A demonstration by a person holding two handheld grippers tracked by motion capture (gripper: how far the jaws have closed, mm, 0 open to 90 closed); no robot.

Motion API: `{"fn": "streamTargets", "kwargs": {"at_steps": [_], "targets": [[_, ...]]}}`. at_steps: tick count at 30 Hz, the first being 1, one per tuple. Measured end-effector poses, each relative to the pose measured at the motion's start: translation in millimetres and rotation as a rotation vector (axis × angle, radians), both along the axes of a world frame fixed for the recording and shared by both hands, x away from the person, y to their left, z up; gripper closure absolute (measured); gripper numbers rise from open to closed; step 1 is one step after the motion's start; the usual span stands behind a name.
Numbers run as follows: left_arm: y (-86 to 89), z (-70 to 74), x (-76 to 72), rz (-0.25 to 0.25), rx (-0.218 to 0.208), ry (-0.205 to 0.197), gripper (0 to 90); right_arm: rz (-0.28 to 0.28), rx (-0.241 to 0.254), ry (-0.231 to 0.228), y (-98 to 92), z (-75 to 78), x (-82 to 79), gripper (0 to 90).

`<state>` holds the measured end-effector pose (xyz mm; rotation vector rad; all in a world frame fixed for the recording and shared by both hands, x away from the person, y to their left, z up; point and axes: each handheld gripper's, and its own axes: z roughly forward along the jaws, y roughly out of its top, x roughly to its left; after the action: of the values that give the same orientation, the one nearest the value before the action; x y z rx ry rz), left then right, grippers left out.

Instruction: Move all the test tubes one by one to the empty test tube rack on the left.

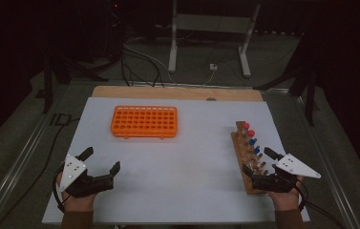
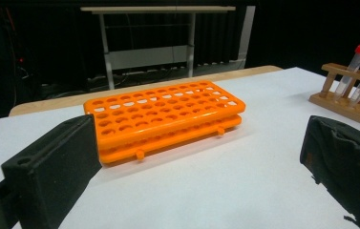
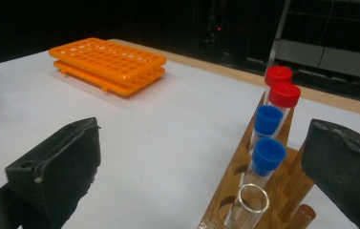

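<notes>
left gripper (image 1: pixel 102 159): black two-jaw unit, near-left corner of the white table sheet (image 1: pixel 182 157). Jaws spread wide, nothing between them, not touching anything.
right gripper (image 1: pixel 258 160): black two-jaw unit at the near-right edge, jaws spread wide, gripping nothing. It sits at the near end of the wooden tube rack (image 1: pixel 245 157); contact with the rack can't be told.
wooden tube rack: brown, two-tier, right side of the sheet, running near to far.
tubes: clear plastic, upright in the rack. Two red-capped tubes (image 3: pixel 281 90) at the far end, two blue-capped tubes (image 3: pixel 267 138) next, one uncapped clear tube (image 3: pixel 249 202) nearest the right gripper.
orange plastic rack (image 1: pixel 144 121): flat grid of round holes, all holes bare, far-left of centre on the sheet, well apart from both grippers and the wooden rack.
hands: one on each gripper, sleeves entering from the bottom edge of the high view.
</notes>
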<state>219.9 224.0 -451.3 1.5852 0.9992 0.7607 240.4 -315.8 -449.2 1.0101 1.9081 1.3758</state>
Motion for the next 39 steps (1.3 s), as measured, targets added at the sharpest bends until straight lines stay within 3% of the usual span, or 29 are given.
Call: {"fn": "streamTargets", "kwargs": {"at_steps": [9,13,19,23,29,39], "targets": [[-0.4,-1.7,0.3,-0.003,0.01,-0.007,0.5,-0.001,-0.003,-0.018,2.6,0.9,-0.7,0.0],[2.2,-0.2,-0.1,0.019,-0.014,0.016,0.5,-0.003,-0.003,-0.017,1.2,3.9,-0.3,0.0],[7.0,1.0,-2.0,0.053,-0.029,0.016,0.5,-0.003,-0.013,-0.009,-3.5,11.8,-1.9,0.0],[7.4,-0.2,-1.0,0.06,-0.032,0.022,0.5,-0.009,-0.063,0.04,-9.6,18.7,-6.3,0.8],[8.4,-2.2,-0.5,0.073,-0.031,0.028,0.5,0.005,-0.07,0.116,-16.2,16.5,-11.6,13.0],[9.6,-2.6,-1.4,0.092,-0.036,0.022,0.5,-0.001,-0.105,0.144,-21.9,2.4,-19.5,24.9]]}}
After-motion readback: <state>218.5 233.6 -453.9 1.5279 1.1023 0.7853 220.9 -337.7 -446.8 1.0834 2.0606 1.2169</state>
